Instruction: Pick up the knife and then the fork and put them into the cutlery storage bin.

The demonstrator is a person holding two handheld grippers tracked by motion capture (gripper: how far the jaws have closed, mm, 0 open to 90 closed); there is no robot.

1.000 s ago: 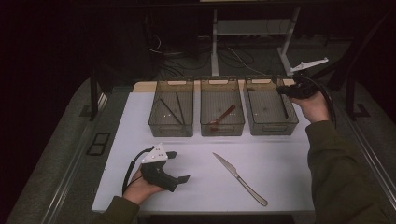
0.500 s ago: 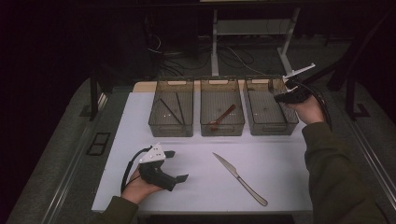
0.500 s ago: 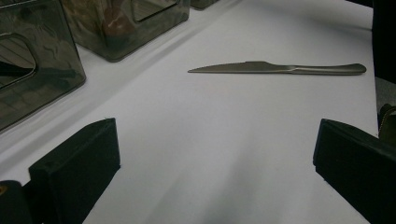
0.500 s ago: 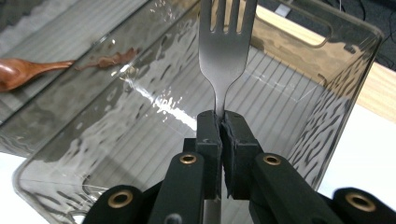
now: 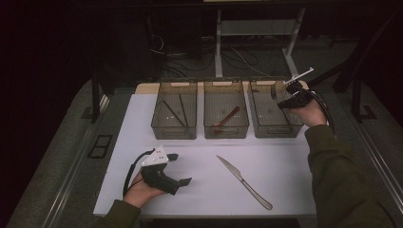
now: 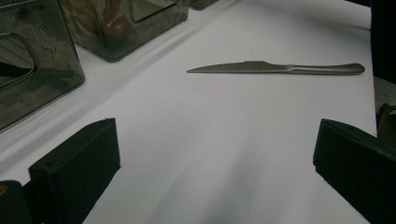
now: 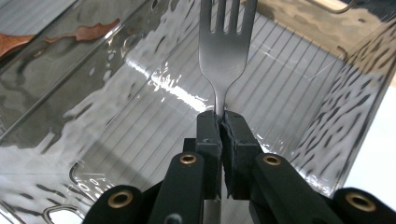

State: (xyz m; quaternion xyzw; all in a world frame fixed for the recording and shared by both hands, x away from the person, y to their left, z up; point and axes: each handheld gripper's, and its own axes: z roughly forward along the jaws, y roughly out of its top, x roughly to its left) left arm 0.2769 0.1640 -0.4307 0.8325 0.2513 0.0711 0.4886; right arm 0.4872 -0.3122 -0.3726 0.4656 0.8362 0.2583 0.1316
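Note:
My right gripper (image 7: 220,122) is shut on the neck of a metal fork (image 7: 224,46), whose tines point away into the right clear bin (image 7: 140,140). In the high view this gripper (image 5: 286,95) hovers over that right bin (image 5: 278,129) near its far right corner. A table knife (image 5: 243,181) lies on the white mat, blade toward the bins. My left gripper (image 5: 179,169) rests on the mat to the knife's left, open and holding nothing. In the left gripper view the knife (image 6: 275,68) lies ahead of the wide-apart jaws.
The left bin (image 5: 174,129) holds dark chopsticks (image 5: 176,111). A wooden spoon (image 5: 227,118) lies in the middle bin (image 5: 226,130). The white mat (image 5: 294,190) ends close to the person. Table legs and cables stand behind the bins.
The right gripper has carried the fork leftward from beyond the right bin's edge to above the bin. The left gripper and the knife have stayed put.

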